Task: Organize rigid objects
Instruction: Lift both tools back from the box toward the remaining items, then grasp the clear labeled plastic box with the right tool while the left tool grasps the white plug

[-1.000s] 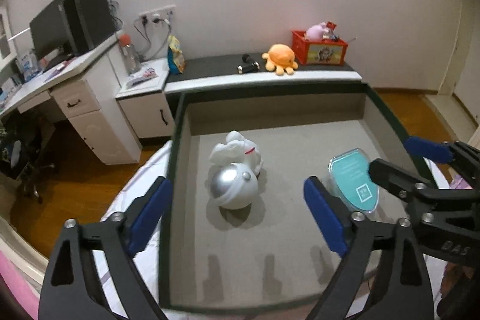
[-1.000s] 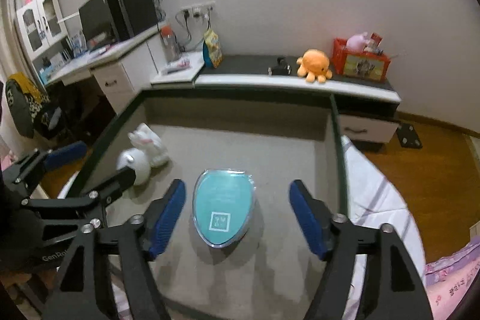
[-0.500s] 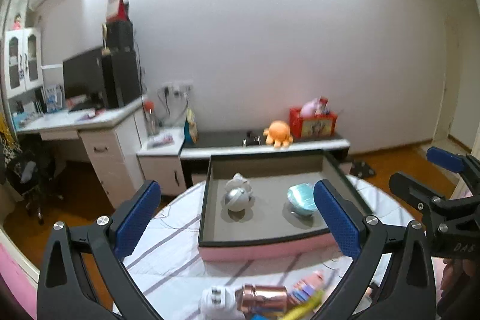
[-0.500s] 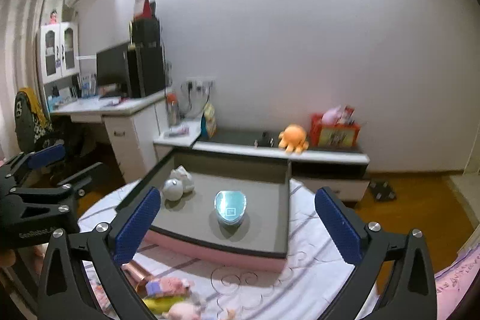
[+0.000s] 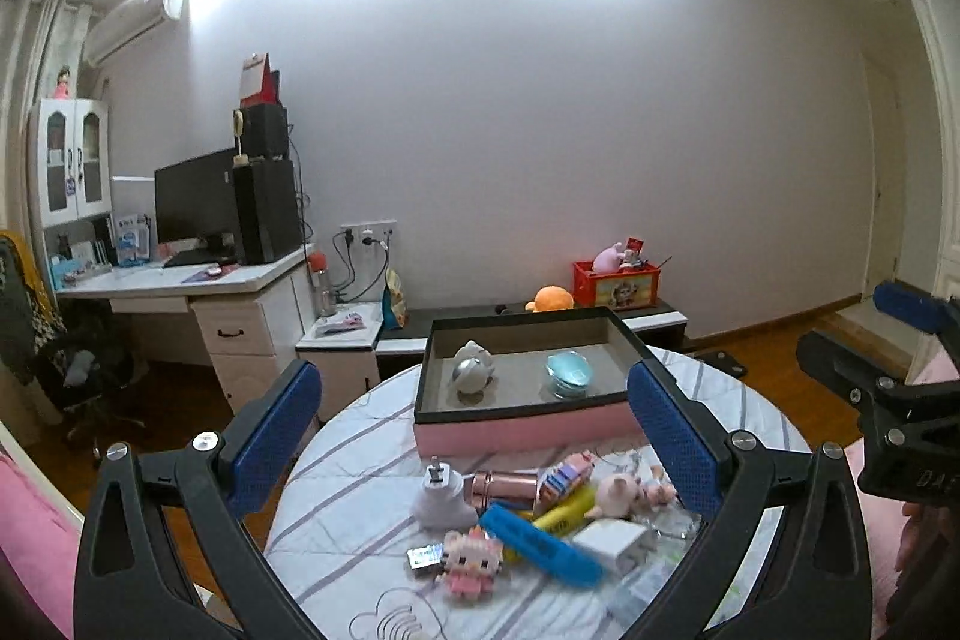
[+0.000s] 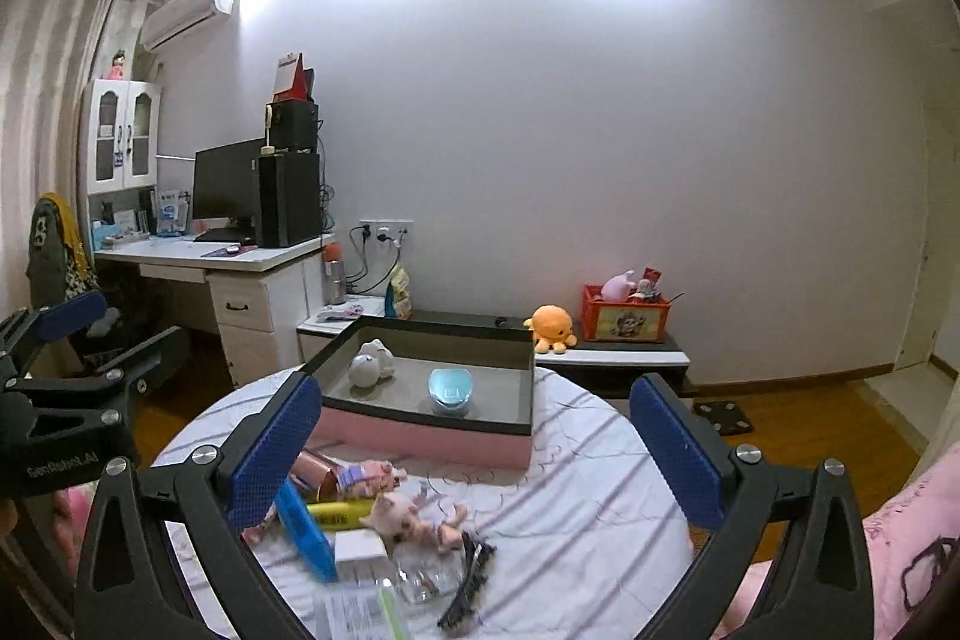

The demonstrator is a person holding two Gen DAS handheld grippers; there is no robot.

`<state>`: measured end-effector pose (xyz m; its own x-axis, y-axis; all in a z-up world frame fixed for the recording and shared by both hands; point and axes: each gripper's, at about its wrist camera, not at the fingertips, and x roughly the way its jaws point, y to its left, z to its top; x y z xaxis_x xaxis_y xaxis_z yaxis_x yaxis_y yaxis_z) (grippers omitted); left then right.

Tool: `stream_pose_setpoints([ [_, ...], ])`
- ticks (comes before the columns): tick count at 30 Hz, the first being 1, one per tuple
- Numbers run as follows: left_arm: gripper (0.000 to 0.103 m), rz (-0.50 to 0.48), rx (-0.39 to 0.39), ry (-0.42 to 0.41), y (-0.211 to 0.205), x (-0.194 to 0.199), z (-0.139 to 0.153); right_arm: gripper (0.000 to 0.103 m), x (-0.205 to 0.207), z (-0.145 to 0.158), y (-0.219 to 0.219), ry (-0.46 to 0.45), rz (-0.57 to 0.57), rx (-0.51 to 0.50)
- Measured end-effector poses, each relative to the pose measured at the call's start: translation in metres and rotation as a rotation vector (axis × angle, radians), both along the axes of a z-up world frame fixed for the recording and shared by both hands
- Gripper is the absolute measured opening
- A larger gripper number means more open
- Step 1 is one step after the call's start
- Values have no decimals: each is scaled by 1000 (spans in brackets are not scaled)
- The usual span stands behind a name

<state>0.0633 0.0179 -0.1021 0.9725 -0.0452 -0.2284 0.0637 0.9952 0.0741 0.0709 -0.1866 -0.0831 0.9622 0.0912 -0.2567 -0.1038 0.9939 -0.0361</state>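
A pink box with a dark rim (image 5: 516, 424) (image 6: 420, 436) stands at the far side of the round table. In it lie a silver-and-white figure (image 5: 471, 370) (image 6: 369, 367) and a teal case (image 5: 569, 375) (image 6: 451, 388). A pile of small items lies near me: a white plug (image 5: 438, 496), a copper cylinder (image 5: 503, 485), a blue flat bar (image 5: 540, 544) (image 6: 303, 529), a pig figure (image 5: 630, 490) (image 6: 399, 514) and a pink-and-white brick figure (image 5: 471, 559). My left gripper (image 5: 474, 436) and right gripper (image 6: 474, 436) are open, empty, raised above the pile.
The table wears a striped white cloth (image 6: 588, 508). A desk with a monitor (image 5: 198, 208) stands at the left, a low bench with an orange plush (image 6: 549, 325) and a red crate (image 6: 624, 319) behind. Black glasses (image 6: 468, 580) lie near the front.
Both grippers have pulled back and up from inside the box. The whole table and the pile of items have come into view. The teal case and the silver figure stay in the box.
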Motion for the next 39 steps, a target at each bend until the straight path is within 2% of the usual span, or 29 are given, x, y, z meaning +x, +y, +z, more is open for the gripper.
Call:
stream_pose_setpoints([
  [12, 103, 9, 18, 0, 1, -31, -2, 103, -43, -3, 3, -7, -5, 0],
  [20, 103, 9, 10, 58, 6, -28, -20, 103, -48, -17, 2, 32, -13, 1],
  [23, 103, 0, -8, 115, 11, -23, -36, 103, -44, -32, 4, 80, -10, 2],
  [29, 103, 6, -15, 231, 18, -12, -75, 103, -28, -85, 18, 235, 9, -15],
  [33, 103, 15, -14, 302, 24, -9, -99, 103, -22, -114, 21, 323, 42, 16],
  [39, 103, 8, -17, 356, 27, -4, -114, 103, -8, -150, 30, 411, 75, 2],
])
